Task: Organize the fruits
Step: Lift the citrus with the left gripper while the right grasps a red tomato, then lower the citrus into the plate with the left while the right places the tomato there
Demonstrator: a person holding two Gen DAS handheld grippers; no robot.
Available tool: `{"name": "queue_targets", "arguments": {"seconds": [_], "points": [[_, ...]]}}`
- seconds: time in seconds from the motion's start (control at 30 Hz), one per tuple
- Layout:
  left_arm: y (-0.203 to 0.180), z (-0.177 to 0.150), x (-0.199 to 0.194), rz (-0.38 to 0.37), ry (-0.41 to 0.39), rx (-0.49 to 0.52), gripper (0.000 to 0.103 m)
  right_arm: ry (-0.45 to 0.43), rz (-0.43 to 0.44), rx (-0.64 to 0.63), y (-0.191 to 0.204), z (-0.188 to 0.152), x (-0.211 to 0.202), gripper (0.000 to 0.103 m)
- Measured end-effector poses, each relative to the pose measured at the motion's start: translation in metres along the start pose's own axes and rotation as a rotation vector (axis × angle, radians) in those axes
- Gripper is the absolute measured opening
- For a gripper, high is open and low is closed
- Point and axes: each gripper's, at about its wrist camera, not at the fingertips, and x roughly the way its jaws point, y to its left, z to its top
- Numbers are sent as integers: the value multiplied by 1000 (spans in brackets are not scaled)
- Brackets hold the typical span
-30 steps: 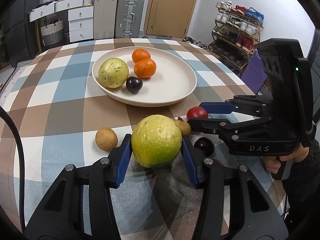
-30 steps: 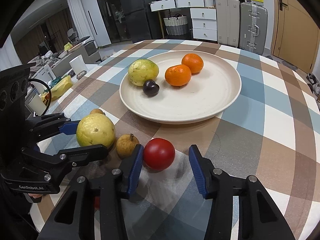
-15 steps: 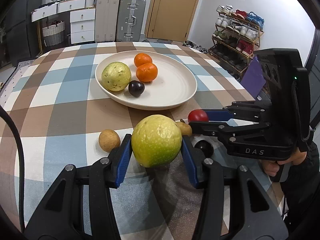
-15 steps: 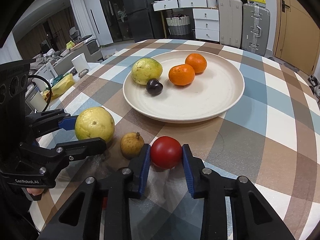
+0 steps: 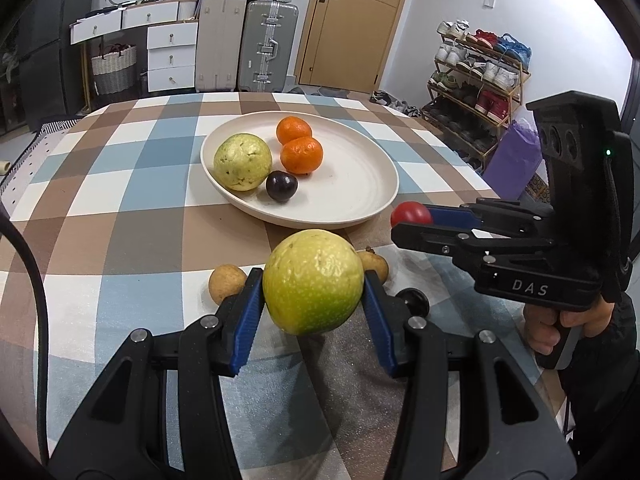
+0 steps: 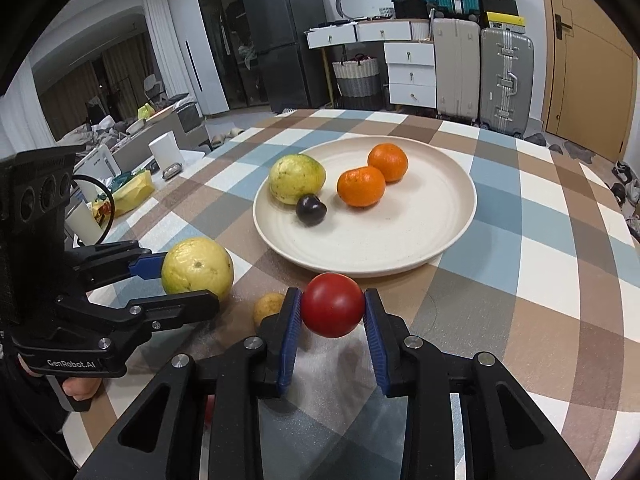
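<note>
My left gripper [image 5: 314, 300] is shut on a large yellow-green guava [image 5: 313, 280] and holds it above the table, short of the cream plate [image 5: 360, 184]. My right gripper [image 6: 332, 314] is shut on a red tomato [image 6: 332, 305], lifted in front of the plate [image 6: 436, 216]. On the plate lie a second guava [image 5: 242, 162], two oranges [image 5: 301, 155] and a dark plum [image 5: 281, 186]. Two small brown fruits [image 5: 226, 283] and a dark plum [image 5: 416, 300] lie on the cloth below the left gripper.
The checked tablecloth [image 5: 120, 220] covers a round table. Beyond its left edge, in the right wrist view, are a white cup [image 6: 166, 154] and yellow packets [image 6: 132, 192]. Suitcases [image 5: 272, 46], drawers and a shoe rack [image 5: 476, 80] stand behind.
My right gripper closed on the tomato and lifted it off the cloth. My left gripper raised the guava higher; both sit farther above the table.
</note>
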Motion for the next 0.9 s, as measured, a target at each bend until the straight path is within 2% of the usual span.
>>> {"name": "queue_targets", "arguments": {"seconds": [0.43, 0.63, 0.9], "points": [[2, 12, -8, 32, -50, -1, 46, -110, -17, 58, -12, 6, -18, 32], [8, 24, -6, 16, -66, -28, 46, -110, 3, 108, -23, 8, -18, 32], [12, 46, 2, 29, -94, -13, 46, -133, -17, 132, -28, 13, -24, 32]]}}
